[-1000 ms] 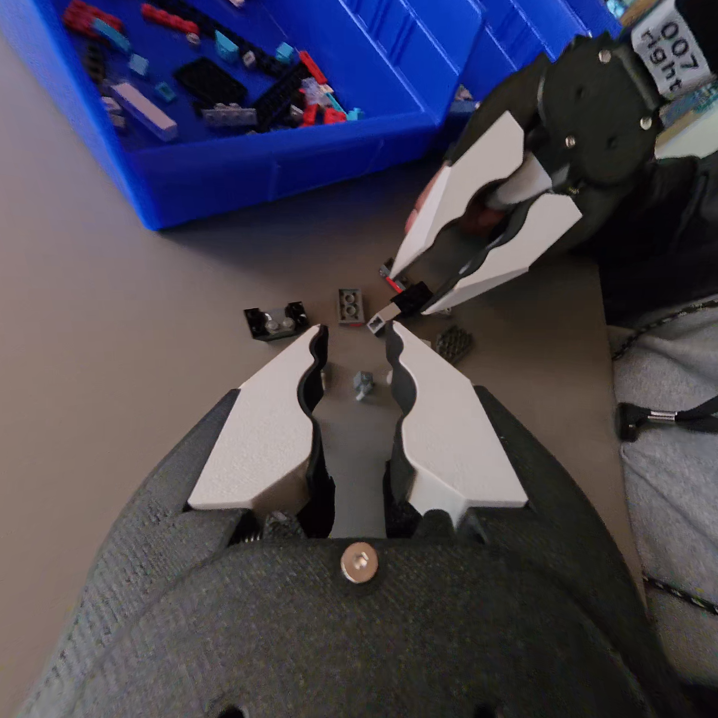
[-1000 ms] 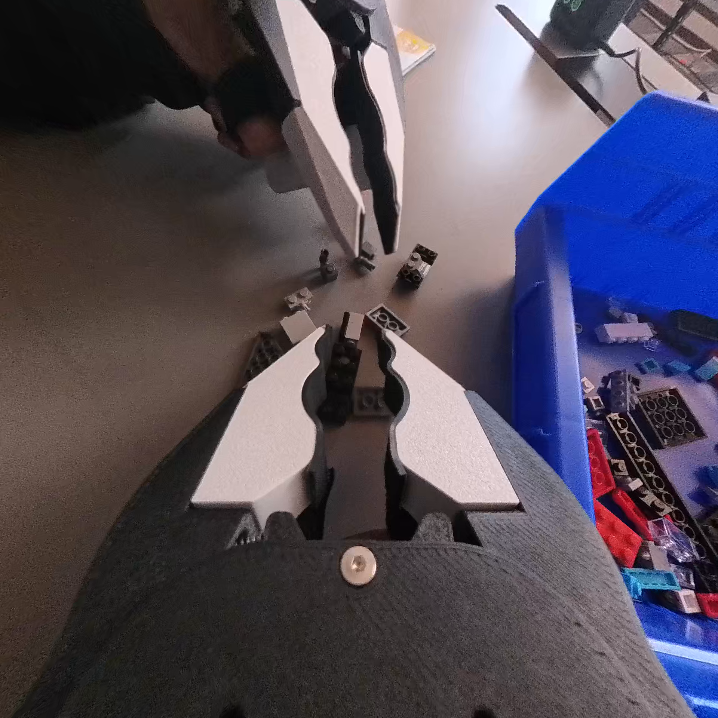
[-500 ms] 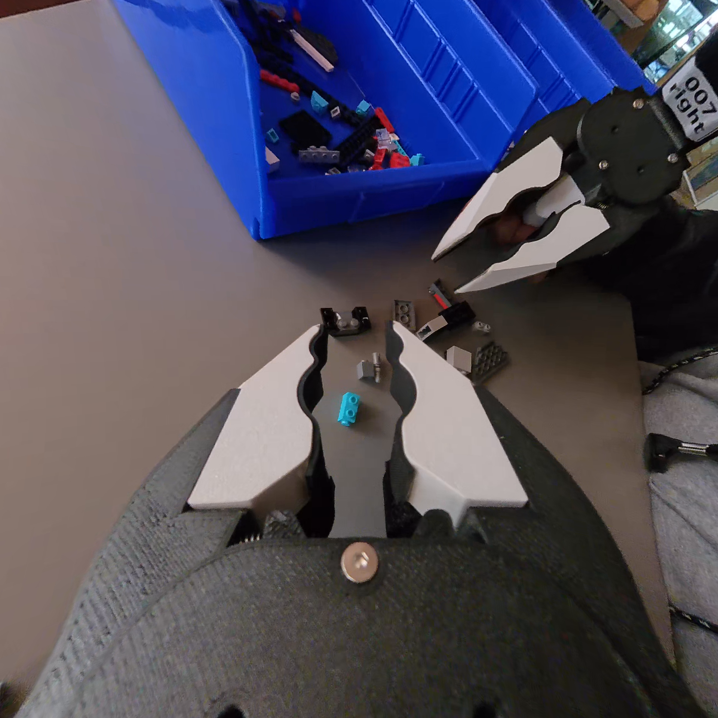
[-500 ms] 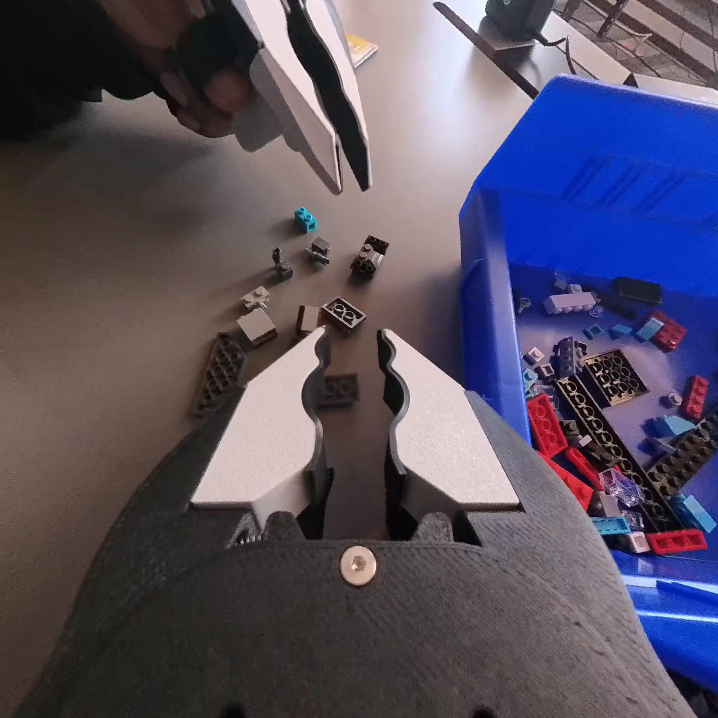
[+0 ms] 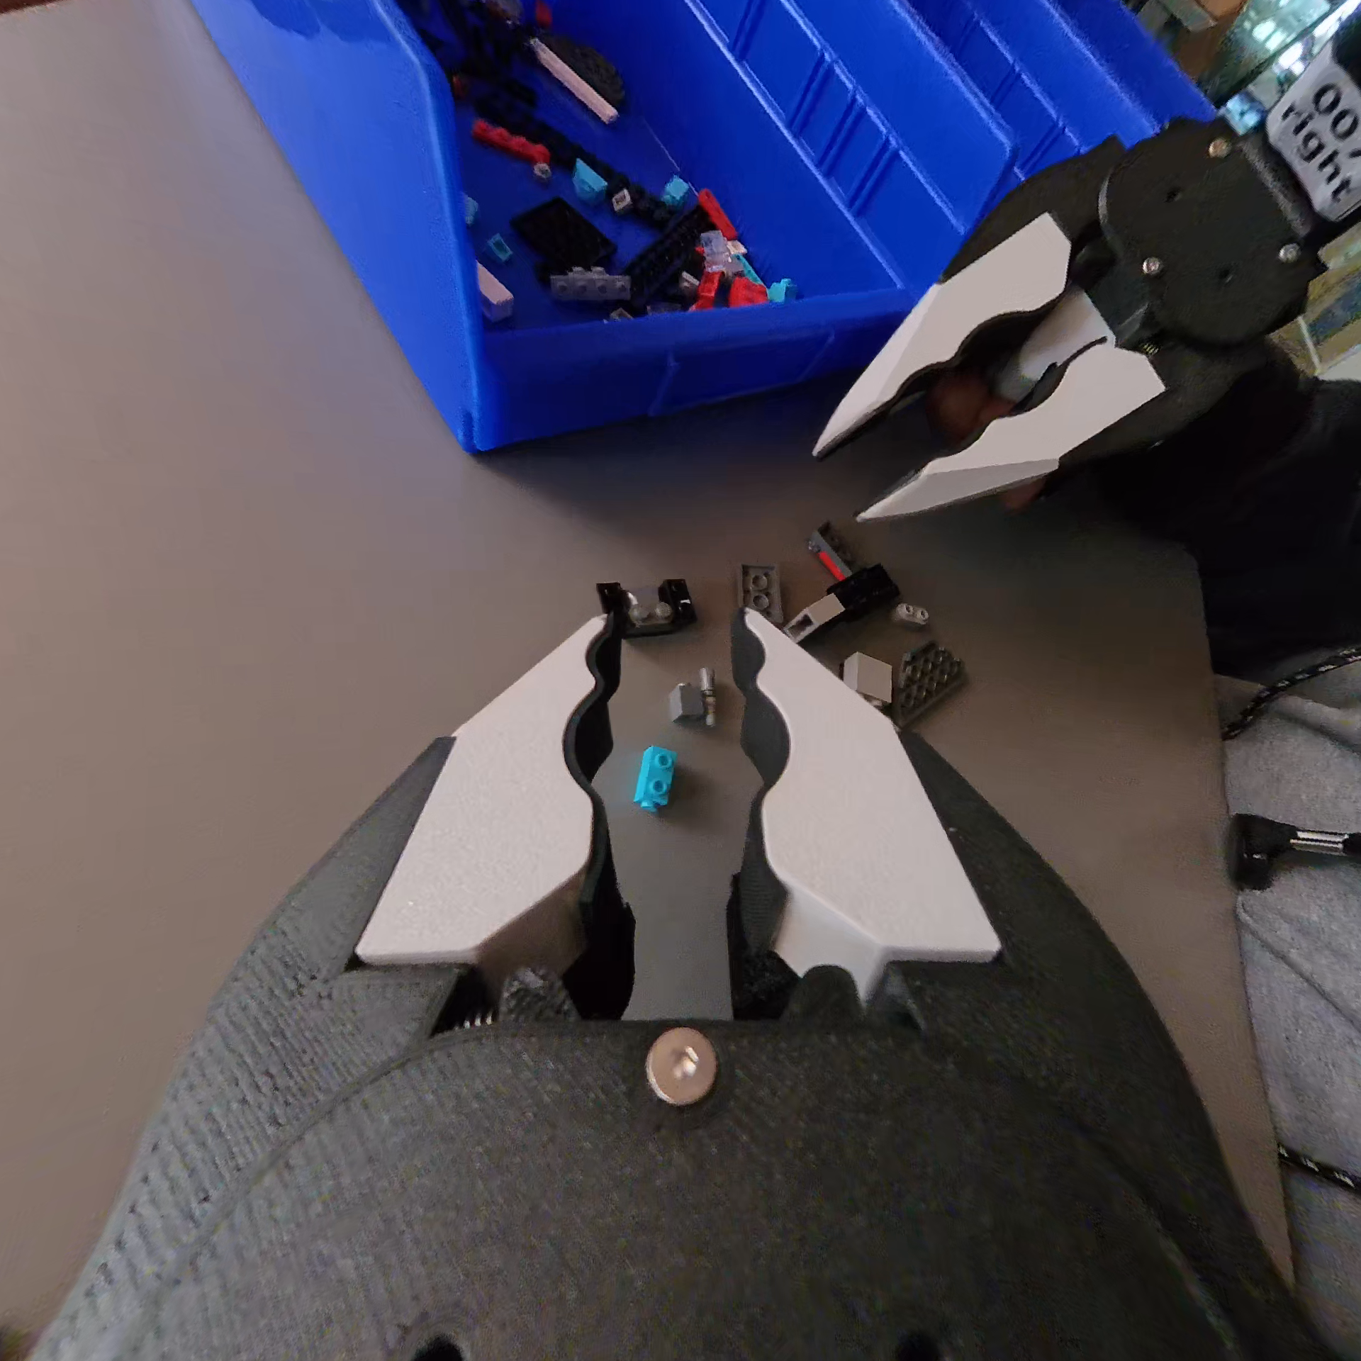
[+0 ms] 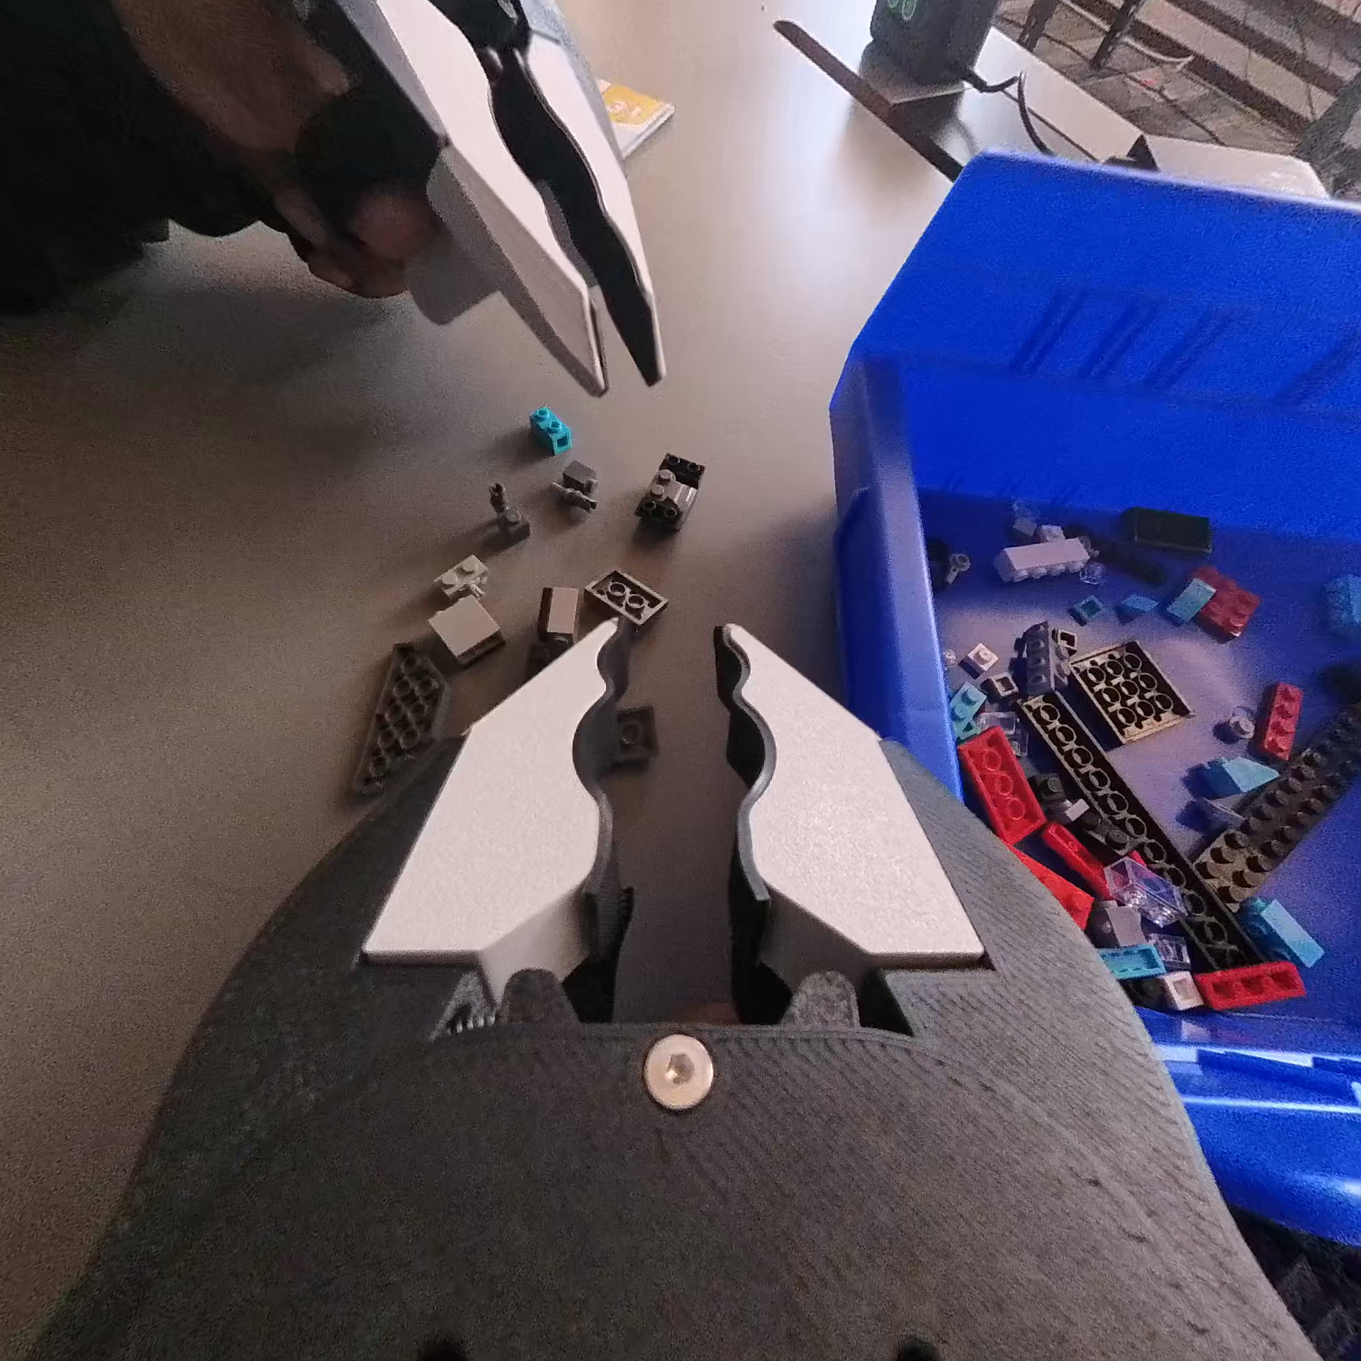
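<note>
My left gripper is open and empty, held above the table. A teal brick and a small grey piece lie on the table below the gap between its fingers. A black bracket piece lies just past its left fingertip. My right gripper is open and empty, with a small dark grey plate on the table below its left finger. It also shows in the left wrist view, raised near the bin. The left gripper hangs above the teal brick.
A blue bin with several red, black, teal and grey bricks stands right of the loose pieces; it also shows in the left wrist view. A dark wedge plate, a grey cube and a black-and-white piece lie on the brown table. My hands' fingertips stand some 9 centimetres from each other. The small dark grey plate lies some 4 centimetres from my right tips, 10 centimetres from my left tips. It is also in sight in the left wrist view.
Both grippers have lifted and drawn back from the loose pieces. The teal brick has come into view below the left fingers. The black-and-white piece once between the right fingers lies on the table.
</note>
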{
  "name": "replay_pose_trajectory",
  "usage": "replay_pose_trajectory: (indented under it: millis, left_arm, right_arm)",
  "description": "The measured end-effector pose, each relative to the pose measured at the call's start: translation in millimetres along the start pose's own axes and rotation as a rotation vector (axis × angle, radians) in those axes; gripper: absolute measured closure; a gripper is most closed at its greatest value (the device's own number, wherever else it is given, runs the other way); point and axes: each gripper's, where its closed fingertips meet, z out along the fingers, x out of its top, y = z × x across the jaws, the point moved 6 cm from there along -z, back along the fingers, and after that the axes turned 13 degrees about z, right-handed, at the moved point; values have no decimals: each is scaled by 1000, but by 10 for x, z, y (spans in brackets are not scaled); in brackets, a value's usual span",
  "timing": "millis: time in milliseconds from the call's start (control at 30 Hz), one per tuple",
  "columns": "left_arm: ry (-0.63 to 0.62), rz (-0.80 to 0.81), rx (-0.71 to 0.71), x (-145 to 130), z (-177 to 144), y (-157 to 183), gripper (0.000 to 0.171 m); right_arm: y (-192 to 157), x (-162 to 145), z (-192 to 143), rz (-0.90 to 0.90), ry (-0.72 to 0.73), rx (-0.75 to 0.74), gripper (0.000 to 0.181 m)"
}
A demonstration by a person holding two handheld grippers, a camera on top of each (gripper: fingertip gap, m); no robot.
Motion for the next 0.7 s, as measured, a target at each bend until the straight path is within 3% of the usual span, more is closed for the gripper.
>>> replay_pose_trajectory:
  millis: [500, 700]
  left_arm:
    - [14, -13, 35, 17, -172, -118, 141]
    - [-118, 91, -32, -91, -162, 3, 142]
  right_arm:
    - [4, -2, -4, 10, -5, 1, 157]
    - [3, 11, -18, 20, 2, 9, 157]
